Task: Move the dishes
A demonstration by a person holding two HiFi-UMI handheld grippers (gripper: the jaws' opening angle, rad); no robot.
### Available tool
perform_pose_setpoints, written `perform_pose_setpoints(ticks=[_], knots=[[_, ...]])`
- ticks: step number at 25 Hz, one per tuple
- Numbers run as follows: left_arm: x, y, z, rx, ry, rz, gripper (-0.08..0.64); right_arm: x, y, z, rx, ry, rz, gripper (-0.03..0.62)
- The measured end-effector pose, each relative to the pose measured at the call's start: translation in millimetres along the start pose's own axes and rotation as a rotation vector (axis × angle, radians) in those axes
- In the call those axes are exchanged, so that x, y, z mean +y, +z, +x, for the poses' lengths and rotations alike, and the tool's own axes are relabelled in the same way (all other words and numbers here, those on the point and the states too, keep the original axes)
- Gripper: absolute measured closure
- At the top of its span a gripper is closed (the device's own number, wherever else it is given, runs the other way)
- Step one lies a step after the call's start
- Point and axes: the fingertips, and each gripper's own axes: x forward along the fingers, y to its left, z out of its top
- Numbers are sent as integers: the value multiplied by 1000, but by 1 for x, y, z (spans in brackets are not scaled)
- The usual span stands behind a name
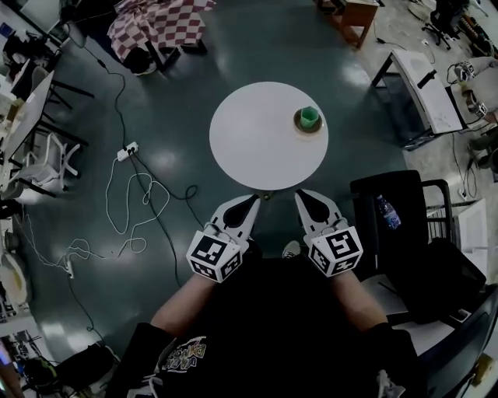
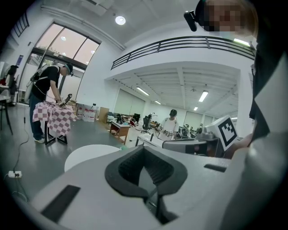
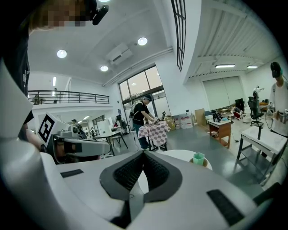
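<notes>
A green cup (image 1: 310, 116) stands on a small brown saucer (image 1: 308, 125) at the right side of the round white table (image 1: 257, 140). Both grippers hover side by side just off the table's near edge, well short of the cup. The left gripper (image 1: 254, 200) and the right gripper (image 1: 300, 195) have their jaws together, with nothing held. In the right gripper view the cup (image 3: 198, 157) and saucer sit on the table (image 3: 177, 155) to the right, beyond the shut right gripper (image 3: 144, 154). The left gripper view shows the shut left gripper (image 2: 144, 149) and the table (image 2: 87, 155) at left.
A black chair (image 1: 405, 233) with a bottle (image 1: 387, 212) on it stands right of the table. White cables and a power strip (image 1: 127, 150) lie on the floor at left. A checked-cloth stand (image 1: 159, 23) is far back, with a person (image 3: 143, 112) beside it. White desks (image 1: 424, 89) stand at right.
</notes>
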Motion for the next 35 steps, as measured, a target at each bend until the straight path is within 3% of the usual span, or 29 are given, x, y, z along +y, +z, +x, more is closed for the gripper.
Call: perform_pose_setpoints(ticks=[10,23,35], knots=[[52,8,4,-1,-52,-6,555,10,2,51,26,-41,9,571],[130,21,12,19,-162,17,555,16,9,119,7,-171,48,571],[153,28,26,25,-243,41,555,9,9,137,6,-264,72,571]])
